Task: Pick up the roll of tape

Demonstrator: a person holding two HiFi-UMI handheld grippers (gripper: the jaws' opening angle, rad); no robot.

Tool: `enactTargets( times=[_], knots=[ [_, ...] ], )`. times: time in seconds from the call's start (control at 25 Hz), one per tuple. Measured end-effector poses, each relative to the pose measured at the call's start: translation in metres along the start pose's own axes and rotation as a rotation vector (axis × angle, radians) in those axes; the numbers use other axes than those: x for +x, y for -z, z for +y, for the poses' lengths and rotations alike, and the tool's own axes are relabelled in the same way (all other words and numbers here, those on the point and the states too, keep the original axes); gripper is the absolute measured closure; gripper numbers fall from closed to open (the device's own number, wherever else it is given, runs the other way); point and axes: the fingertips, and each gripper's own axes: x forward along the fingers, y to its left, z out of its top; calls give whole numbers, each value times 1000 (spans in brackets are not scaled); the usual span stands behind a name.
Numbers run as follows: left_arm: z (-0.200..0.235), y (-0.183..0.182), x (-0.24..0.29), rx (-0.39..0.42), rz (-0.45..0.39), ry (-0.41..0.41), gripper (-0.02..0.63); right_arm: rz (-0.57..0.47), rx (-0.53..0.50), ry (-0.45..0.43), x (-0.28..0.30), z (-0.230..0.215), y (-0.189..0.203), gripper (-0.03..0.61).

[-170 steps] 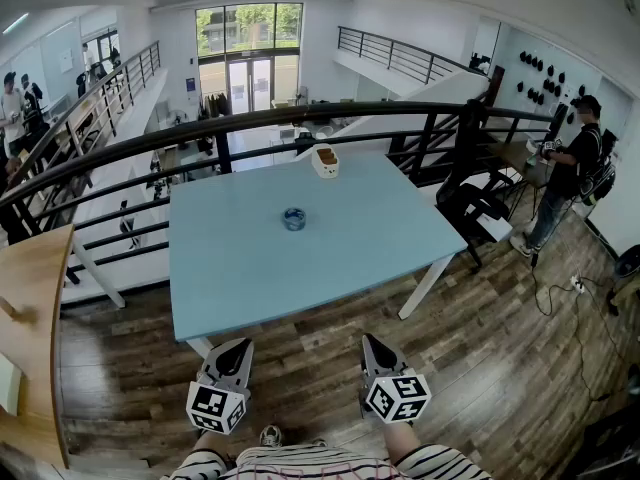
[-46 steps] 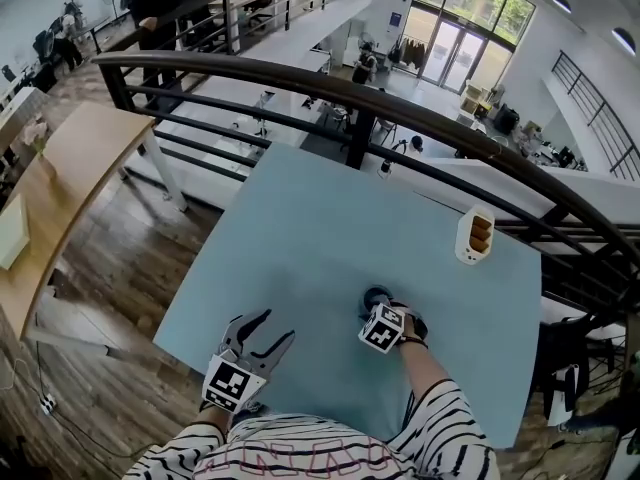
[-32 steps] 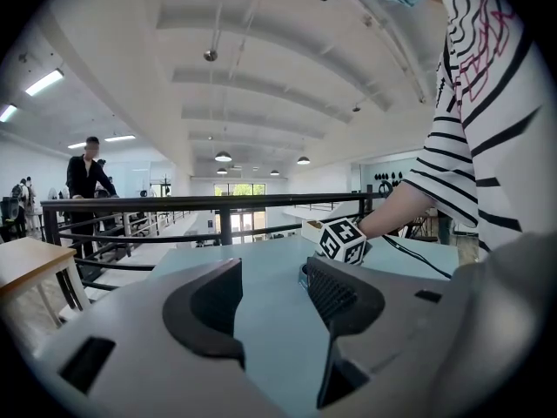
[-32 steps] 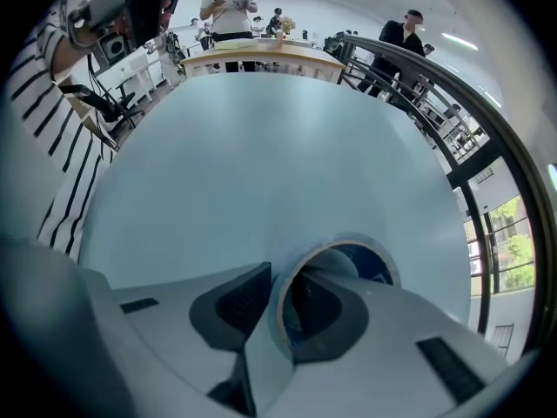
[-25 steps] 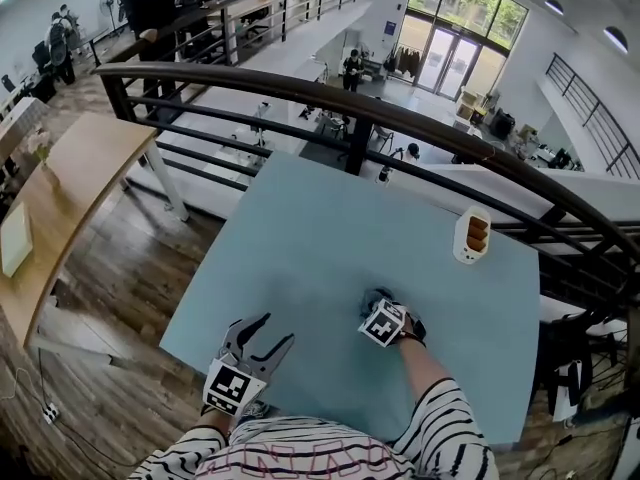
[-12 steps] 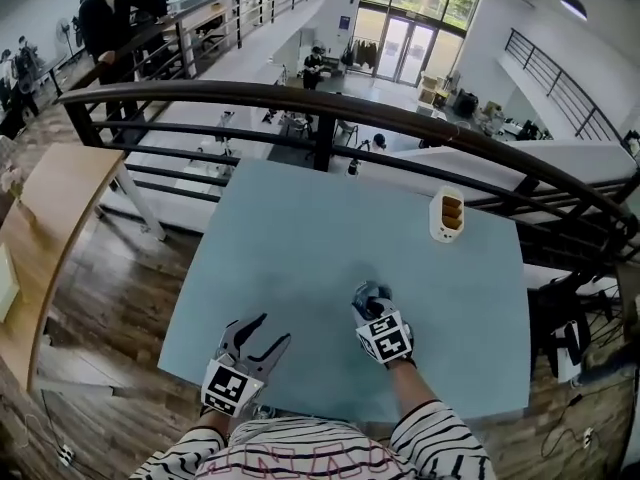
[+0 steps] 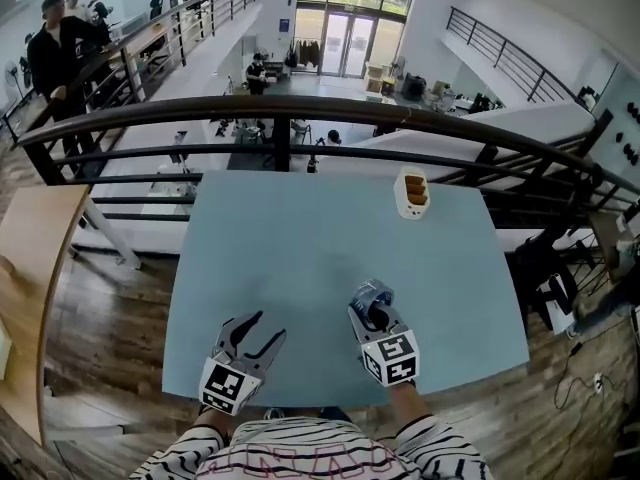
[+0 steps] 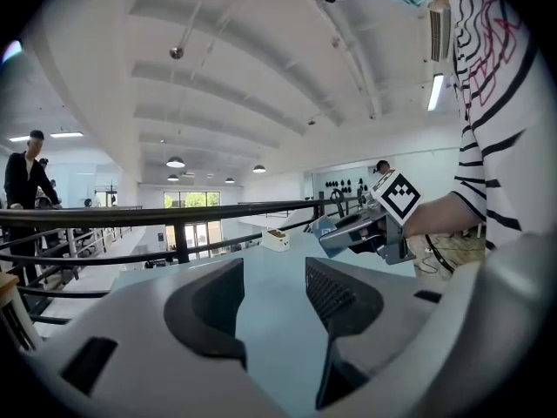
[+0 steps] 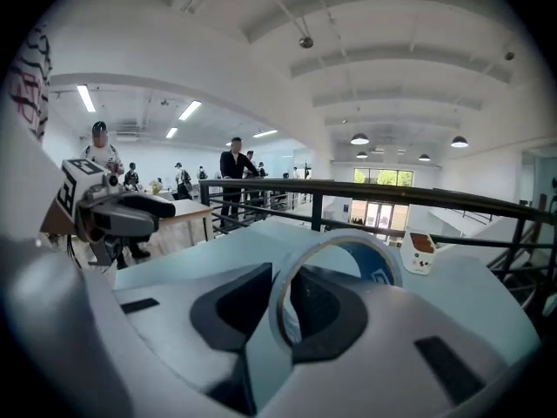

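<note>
Right gripper view: right gripper [image 9: 287,312] fingers [image 9: 231,307] clamp translucent, blue-lined tape roll [image 9: 370,264]; left gripper [image 7: 264,330] at its 9 o'clock, fingers apart, empty.

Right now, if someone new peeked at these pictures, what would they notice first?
A pale roll of tape with a blue inside stands out first, pinched in the right claw and held up over the big light-blue table. Next comes the left claw, open and empty near the table's front edge, and a small white box holding something brown at the far edge by the black railing.
</note>
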Motion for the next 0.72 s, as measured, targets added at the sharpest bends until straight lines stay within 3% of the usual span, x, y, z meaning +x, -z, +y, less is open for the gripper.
enactTargets(
  times=[0.24, 0.48, 0.72],
  knots=[
    [1, 3, -19, 29, -9, 49, 416, -90, 72, 60, -40, 31, -12, 499],
    [-1, 8, -34, 54, -24, 63, 548, -157, 130, 101, -72, 61, -12, 499],
    [-6, 12, -49, 80, -36, 87, 583, -191, 158, 138, -93, 88, -8, 499]
  ],
)
